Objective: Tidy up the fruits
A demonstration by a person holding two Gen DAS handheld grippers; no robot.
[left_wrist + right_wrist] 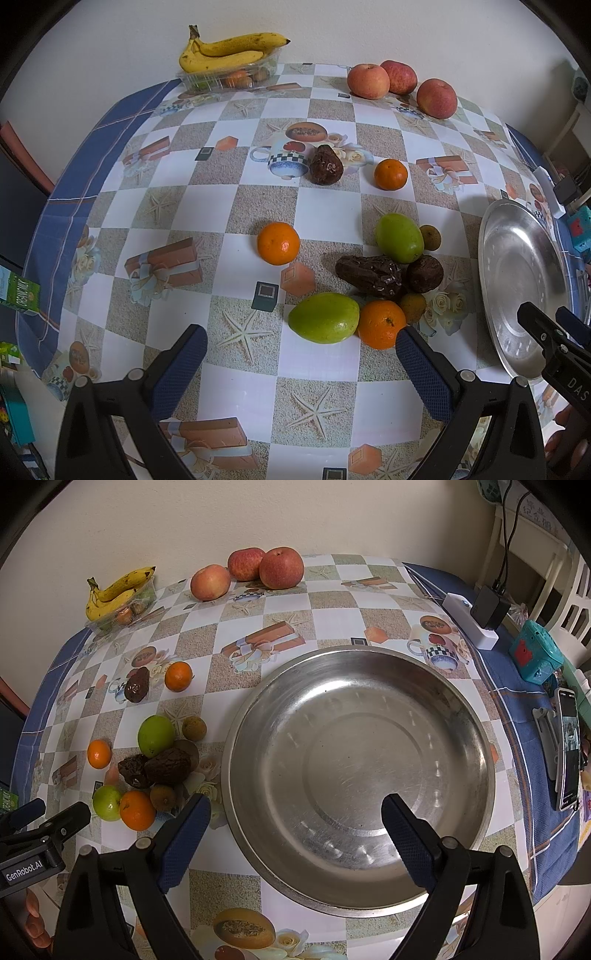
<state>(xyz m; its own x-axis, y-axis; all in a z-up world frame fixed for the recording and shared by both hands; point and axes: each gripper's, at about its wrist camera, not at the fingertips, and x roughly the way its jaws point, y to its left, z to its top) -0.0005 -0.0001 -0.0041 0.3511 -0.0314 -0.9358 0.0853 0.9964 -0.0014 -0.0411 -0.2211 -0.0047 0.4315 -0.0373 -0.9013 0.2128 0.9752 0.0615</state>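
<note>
Your left hand-held gripper (301, 339) hovers low over the worktop (184, 206) with its jaws spread wide and nothing between them. Just ahead of it lies the nearest green fruit (324, 317), smooth and oval, touching a glossy tangerine (382, 324) that sits right by the tip of the inner-side finger. Behind those sits a cluster: a wrinkled dark date (369, 275), a rounder dark wrinkled fruit (424, 274), a second green fruit (399, 238) and two small brownish longans (430, 236), all close or touching. A lone tangerine (278, 243) lies apart to the left of the cluster. Farther back, another dark wrinkled fruit (325, 165) and a third tangerine (390, 174) lie near each other. Three red-yellow apples (399, 83) stand at the far edge, and a bunch of speckled bananas (225, 51) rests on a clear plastic tray (207, 79) of other fruit.

Your right hand-held gripper (295, 812) is also wide open and holds nothing, poised above the near rim of the round, shallow stainless-steel basin (461, 709), whose scuffed surface is bare. The fruit cluster lies just left of the basin. The worktop wears a glossy checked oilcloth printed with starfish and gift boxes. Both grippers point forward, tilted down toward the surface, side by side.
</note>
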